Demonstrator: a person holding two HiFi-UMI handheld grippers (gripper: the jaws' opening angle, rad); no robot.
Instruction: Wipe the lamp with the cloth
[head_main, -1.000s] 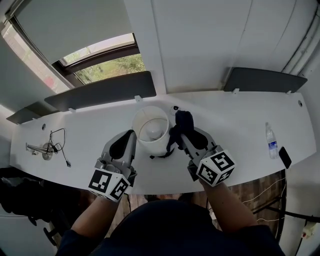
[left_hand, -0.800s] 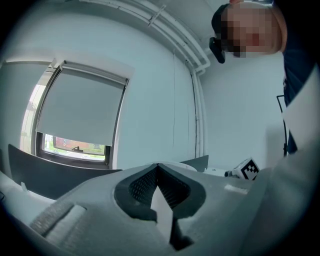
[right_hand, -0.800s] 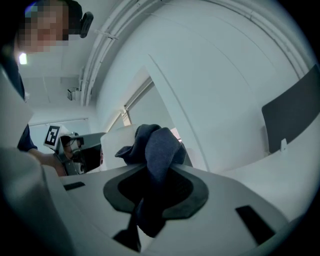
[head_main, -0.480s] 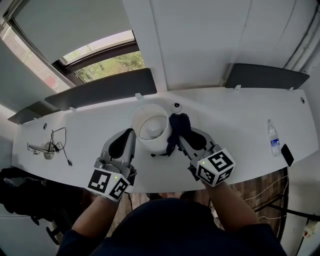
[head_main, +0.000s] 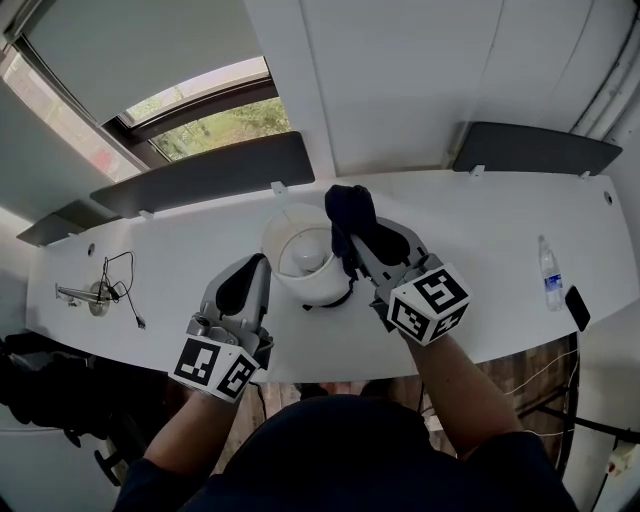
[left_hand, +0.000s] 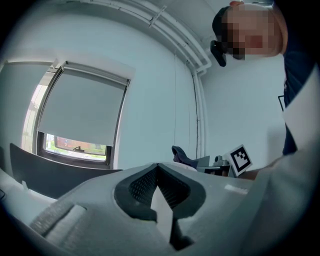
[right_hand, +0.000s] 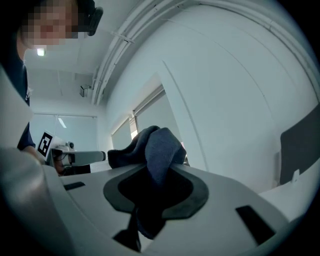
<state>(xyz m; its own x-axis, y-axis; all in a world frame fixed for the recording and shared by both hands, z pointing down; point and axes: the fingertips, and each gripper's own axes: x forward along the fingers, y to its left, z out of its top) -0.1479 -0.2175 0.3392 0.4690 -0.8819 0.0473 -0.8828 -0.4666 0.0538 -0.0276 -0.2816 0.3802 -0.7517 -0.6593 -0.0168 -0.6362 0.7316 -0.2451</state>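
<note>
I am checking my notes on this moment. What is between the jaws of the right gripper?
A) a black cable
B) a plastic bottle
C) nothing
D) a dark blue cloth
D: the right gripper is shut on the dark blue cloth, which it holds by the rim of the white lamp.

A white desk (head_main: 480, 230) is curving across the room below a white wall (head_main: 420, 80), with dark panels (head_main: 200, 175) standing along its far edge at 11 and 2 o'clock. Daylight is coming through a half-blinded window (head_main: 215, 125) at 11 o'clock, and pipes (head_main: 608, 80) are running down the wall at 2 o'clock.
</note>
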